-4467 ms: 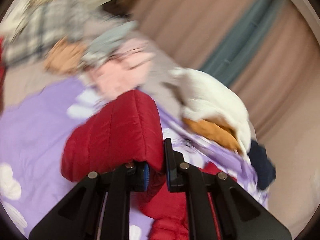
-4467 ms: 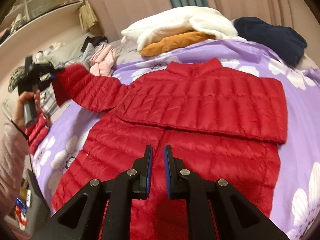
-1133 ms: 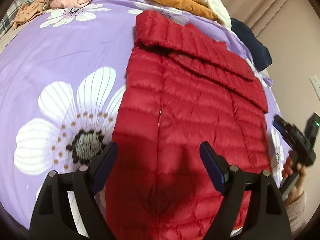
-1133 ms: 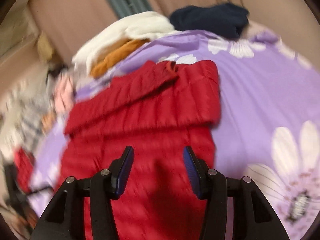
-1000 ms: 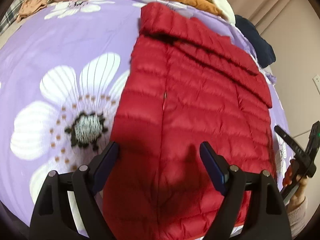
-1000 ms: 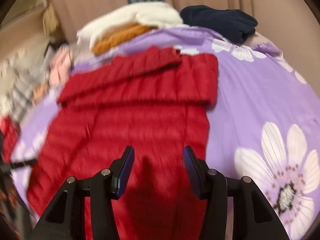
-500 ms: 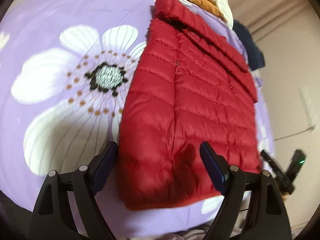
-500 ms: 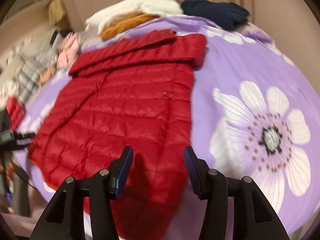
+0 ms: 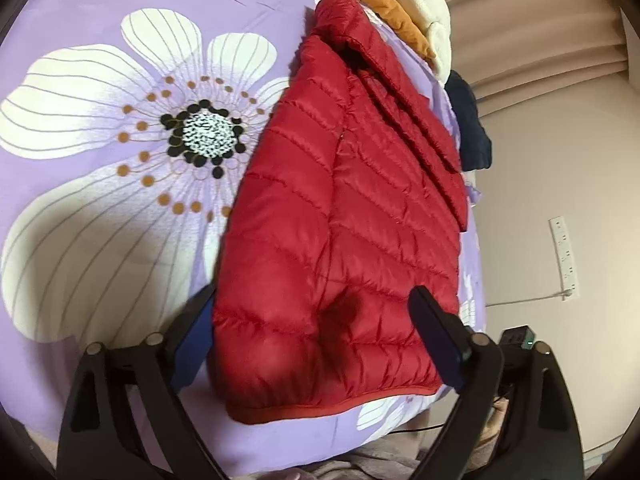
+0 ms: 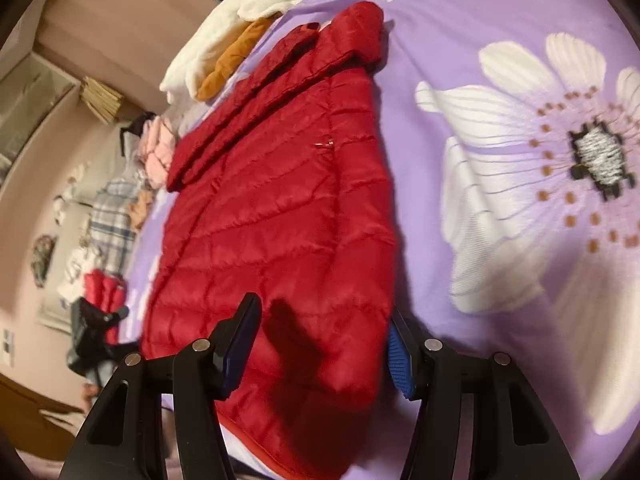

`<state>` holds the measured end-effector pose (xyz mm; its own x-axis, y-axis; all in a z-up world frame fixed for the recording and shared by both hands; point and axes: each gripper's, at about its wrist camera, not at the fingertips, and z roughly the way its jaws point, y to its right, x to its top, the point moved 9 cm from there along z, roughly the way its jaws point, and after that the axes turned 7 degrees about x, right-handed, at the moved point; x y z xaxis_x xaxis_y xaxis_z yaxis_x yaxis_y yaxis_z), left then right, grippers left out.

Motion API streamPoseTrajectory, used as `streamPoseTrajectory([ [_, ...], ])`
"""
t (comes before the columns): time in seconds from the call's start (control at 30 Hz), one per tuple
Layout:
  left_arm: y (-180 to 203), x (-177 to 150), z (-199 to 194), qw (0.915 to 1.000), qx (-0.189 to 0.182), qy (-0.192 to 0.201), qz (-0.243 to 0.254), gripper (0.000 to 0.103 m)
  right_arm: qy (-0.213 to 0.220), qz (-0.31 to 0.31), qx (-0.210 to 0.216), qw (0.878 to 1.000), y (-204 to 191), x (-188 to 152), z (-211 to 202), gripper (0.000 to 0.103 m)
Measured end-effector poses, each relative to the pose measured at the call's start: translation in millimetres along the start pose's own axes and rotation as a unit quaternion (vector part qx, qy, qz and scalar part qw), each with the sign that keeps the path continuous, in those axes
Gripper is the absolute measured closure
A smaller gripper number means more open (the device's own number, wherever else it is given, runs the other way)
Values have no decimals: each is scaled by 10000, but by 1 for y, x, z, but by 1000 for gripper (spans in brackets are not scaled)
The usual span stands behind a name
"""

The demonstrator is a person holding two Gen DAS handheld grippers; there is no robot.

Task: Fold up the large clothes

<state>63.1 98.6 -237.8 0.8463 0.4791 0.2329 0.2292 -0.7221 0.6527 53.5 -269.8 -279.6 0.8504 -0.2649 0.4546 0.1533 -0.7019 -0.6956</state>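
Observation:
A red quilted puffer jacket lies flat on the purple flowered bedspread, sleeves folded in across the chest, hem toward me. My left gripper is open, its jaws straddling the jacket's left hem corner. In the right wrist view the jacket fills the middle. My right gripper is open, its jaws straddling the right hem corner. Neither gripper holds cloth.
A white fleece and an orange garment are piled beyond the collar, with a dark navy garment beside them. Pink and plaid clothes lie at the far left. The bed's near edge is just below the hem.
Both grippers have drawn back along the jacket from its middle to the hem corners at the bed's near edge. Both stay open.

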Motion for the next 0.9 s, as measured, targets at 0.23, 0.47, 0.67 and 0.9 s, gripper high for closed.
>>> streamPoseTrajectory([
  [0.23,7,12,10,9997,-222,-52,-78,9,106,352,553,9978,-3,11,11,45],
  [0.47,22,17,24,9993,-326,-155,-10,3,73,351,630,9974,-6,18,16,45],
  [0.67,32,4,26,9983,-443,-348,116,3,-113,322,713,9969,-8,9,11,45],
  [0.9,30,-16,18,9971,-528,-541,113,6,-431,174,722,9963,-14,-13,5,45],
])
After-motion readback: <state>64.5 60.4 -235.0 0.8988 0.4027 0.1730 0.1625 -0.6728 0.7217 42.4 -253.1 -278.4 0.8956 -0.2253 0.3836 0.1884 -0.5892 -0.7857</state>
